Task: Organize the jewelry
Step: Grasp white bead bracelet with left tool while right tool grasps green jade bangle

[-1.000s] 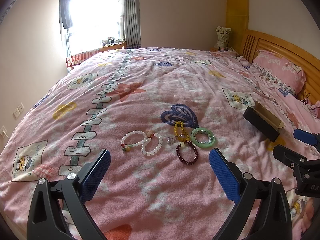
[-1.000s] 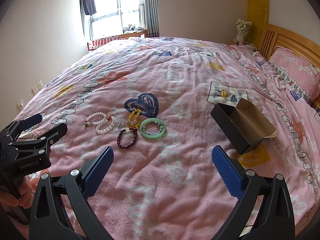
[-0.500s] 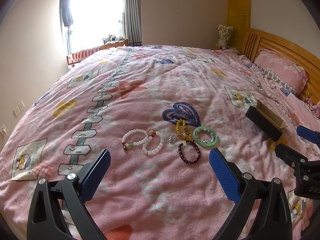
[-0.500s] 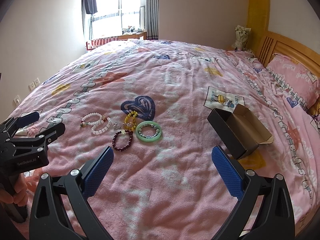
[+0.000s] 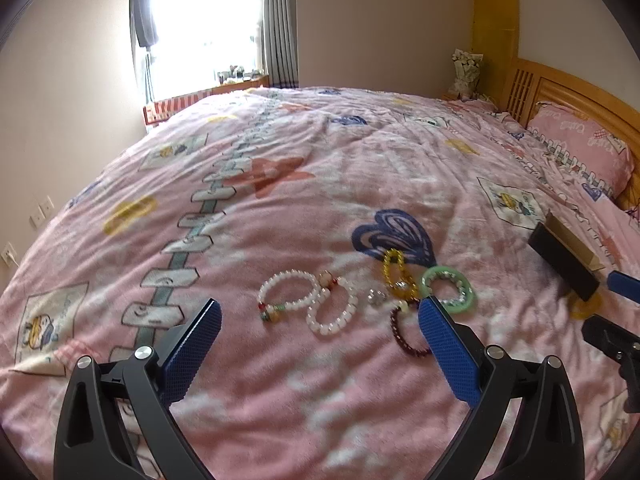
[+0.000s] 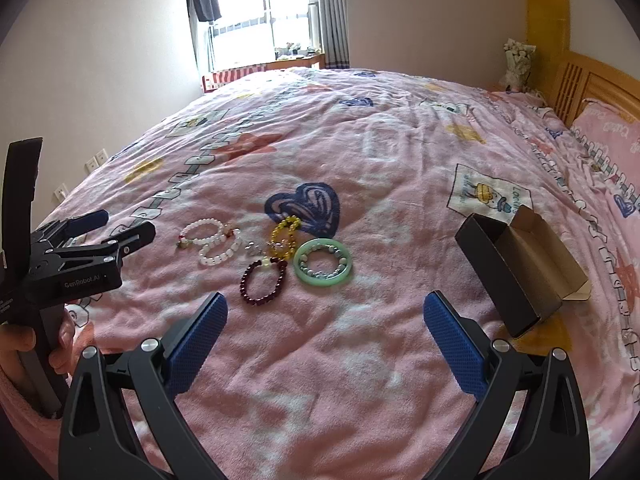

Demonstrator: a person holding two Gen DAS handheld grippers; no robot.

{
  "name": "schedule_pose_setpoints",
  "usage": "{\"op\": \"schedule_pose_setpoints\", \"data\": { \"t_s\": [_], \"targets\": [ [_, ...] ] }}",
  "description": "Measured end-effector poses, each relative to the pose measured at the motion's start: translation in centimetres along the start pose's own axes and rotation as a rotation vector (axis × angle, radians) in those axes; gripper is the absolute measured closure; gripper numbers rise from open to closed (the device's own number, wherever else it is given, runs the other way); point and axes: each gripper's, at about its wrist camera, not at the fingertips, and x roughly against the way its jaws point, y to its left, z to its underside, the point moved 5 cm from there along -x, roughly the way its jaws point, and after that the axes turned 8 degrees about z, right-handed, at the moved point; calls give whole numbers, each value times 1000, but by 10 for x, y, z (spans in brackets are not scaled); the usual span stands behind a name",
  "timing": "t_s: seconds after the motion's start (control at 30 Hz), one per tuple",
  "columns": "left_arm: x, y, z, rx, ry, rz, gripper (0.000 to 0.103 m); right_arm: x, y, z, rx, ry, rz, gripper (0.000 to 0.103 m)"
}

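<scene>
Nothing sorted yet, by the look of it. All jewelry loose on the blanket [image 6: 360, 360], bunched below the blue heart print [image 6: 306, 204]: two white bead bracelets [image 6: 212, 240], touching; yellow bead bracelet [image 6: 285, 236]; green bangle [image 6: 323, 267] with a smaller beaded bracelet lying inside it; dark red bracelet [image 6: 264, 284]; small silver piece [image 5: 376, 297] (a ring, probably; too small to tell).

Box [image 6: 520, 268] well apart to the right, open, flap out. Interior shows empty as far as visible.

Left gripper [image 5: 318, 344] spread wide, holding nothing, just short of the cluster. Right gripper [image 6: 326, 334] likewise wide and empty, between jewelry and box.

Left to do: every piece into the box, presumably.
</scene>
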Motion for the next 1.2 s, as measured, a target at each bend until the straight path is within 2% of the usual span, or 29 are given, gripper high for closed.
{"op": "schedule_pose_setpoints", "data": {
  "t_s": [0.07,0.13,0.17,0.2,0.27,0.33,0.4,0.47,0.5,0.57,0.77,0.9,1.03,1.1,1.2],
  "targets": [
    [-10,5,1,-25,-22,9,6,-10,-2,2,0,14,10,7],
    [-23,11,6,14,4,115,6,-21,-4,3,-10,40,-7,7],
    [-32,16,9,56,39,174,6,-27,-5,3,-20,56,-17,7],
    [-42,23,12,112,82,198,6,-35,-5,2,-30,77,-30,7],
    [-56,38,14,212,127,197,6,-46,-6,-1,-46,105,-56,7],
    [-64,51,11,289,120,198,6,-58,-10,-5,-72,126,-77,8],
    [-73,62,7,327,131,163,6,-72,-13,-7,-103,159,-87,15],
    [-81,69,5,324,144,110,8,-84,-16,-9,-129,192,-108,25],
    [-86,70,4,315,154,101,12,-92,-19,-9,-146,211,-116,29],
    [-97,71,8,312,199,108,34,-106,-22,-9,-176,237,-130,30],
    [-121,79,23,301,278,104,52,-143,-23,2,-214,330,-163,49],
    [-125,81,23,298,281,99,53,-155,-23,6,-240,355,-180,58],
    [-129,78,22,262,287,77,53,-166,-25,7,-258,362,-179,62],
    [-132,77,25,241,294,54,57,-173,-27,7,-297,364,-213,67],
    [-135,78,26,233,296,41,61,-179,-27,5,-331,361,-241,69]
  ]
}}
